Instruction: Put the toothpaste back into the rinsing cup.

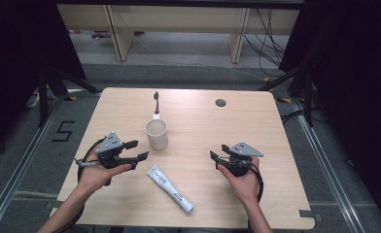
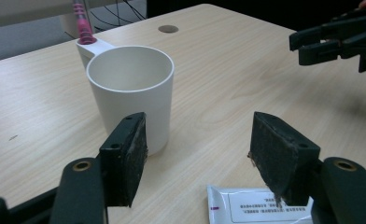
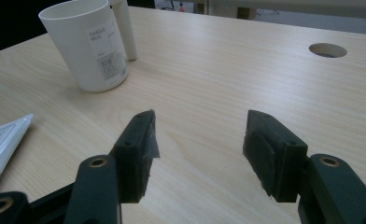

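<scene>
A white cup [image 1: 157,134] stands upright near the table's middle, and a toothbrush [image 1: 156,106] with a pink neck lies just behind it. A white toothpaste tube [image 1: 170,189] lies slanted near the front edge. My left gripper [image 1: 136,150] is open, held left of the tube and in front of the cup. In the left gripper view the cup [image 2: 130,93] sits just beyond the open jaws and the tube's end [image 2: 258,205] lies below them. My right gripper [image 1: 219,154] is open over bare wood at the right, nothing between its jaws. The right gripper view has the cup [image 3: 85,44] far left.
A round cable hole [image 1: 220,103] sits at the table's [image 1: 276,194] back right. Dark curtains, tripod legs and floor cables surround the table. Bare wood spreads between the two grippers and along the right side.
</scene>
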A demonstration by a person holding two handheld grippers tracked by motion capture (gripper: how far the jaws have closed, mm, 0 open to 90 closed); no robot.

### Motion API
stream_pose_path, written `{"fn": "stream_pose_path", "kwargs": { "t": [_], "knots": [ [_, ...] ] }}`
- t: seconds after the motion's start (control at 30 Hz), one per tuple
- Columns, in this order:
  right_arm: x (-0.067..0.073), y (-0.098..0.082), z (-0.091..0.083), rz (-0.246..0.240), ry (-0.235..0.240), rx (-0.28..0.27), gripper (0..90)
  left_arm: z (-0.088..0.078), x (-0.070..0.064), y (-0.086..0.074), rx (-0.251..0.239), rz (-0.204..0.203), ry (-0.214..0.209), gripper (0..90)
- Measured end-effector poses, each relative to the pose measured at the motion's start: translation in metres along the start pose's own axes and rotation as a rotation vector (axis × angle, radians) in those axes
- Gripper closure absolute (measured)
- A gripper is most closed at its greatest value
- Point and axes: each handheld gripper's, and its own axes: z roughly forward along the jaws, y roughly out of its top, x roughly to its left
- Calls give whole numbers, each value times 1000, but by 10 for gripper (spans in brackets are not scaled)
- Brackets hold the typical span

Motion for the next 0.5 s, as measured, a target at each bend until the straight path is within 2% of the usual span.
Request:
{"fn": "stream_pose_path", "kwargs": {
  "t": [0.03, 0.07, 0.1, 0.13, 0.17, 0.2, 0.23, 0.27, 0.3, 0.33, 0.37, 0.4, 0.43, 0.47, 0.5],
  "knots": [
    [0, 0, 0, 0, -1, 3, 442, 0, -1, 1, 13, 13, -2, 362],
    [1, 0, -2, 35, -6, 19, 442, 2, -2, 2, 33, 38, -27, 366],
    [1, 0, -2, 35, -6, 19, 442, 2, -2, 2, 33, 38, -27, 370],
    [-2, 1, -1, 1, -6, 23, 442, 2, -3, 4, 42, 61, -46, 371],
    [-1, 1, 0, 22, 14, 20, 442, 4, -6, 6, 67, 94, -68, 374],
    [-1, 1, 0, 22, 14, 20, 442, 4, -6, 6, 67, 94, -68, 378],
    [-2, 2, 1, 14, 13, 20, 441, 7, -8, 8, 101, 137, -99, 380],
    [-3, 3, 0, -10, 1, 26, 441, 7, -9, 8, 125, 158, -106, 383],
    [-3, 3, 0, -10, 1, 26, 441, 7, -9, 8, 125, 158, -106, 387],
    [-2, 3, 0, -4, 15, 26, 441, 9, -10, 9, 135, 169, -126, 387],
    [-1, 4, -1, 6, 24, 33, 441, 11, -12, 11, 171, 217, -161, 398],
    [-1, 4, -1, 6, 24, 33, 441, 11, -12, 11, 171, 217, -161, 403],
    [0, 4, 0, 16, 29, 35, 441, 13, -14, 13, 188, 263, -184, 407],
    [0, 4, 0, 16, 29, 35, 441, 13, -14, 13, 188, 263, -184, 409],
    [0, 5, -2, 0, 21, 43, 441, 15, -15, 17, 212, 304, -207, 412]
  ]
}}
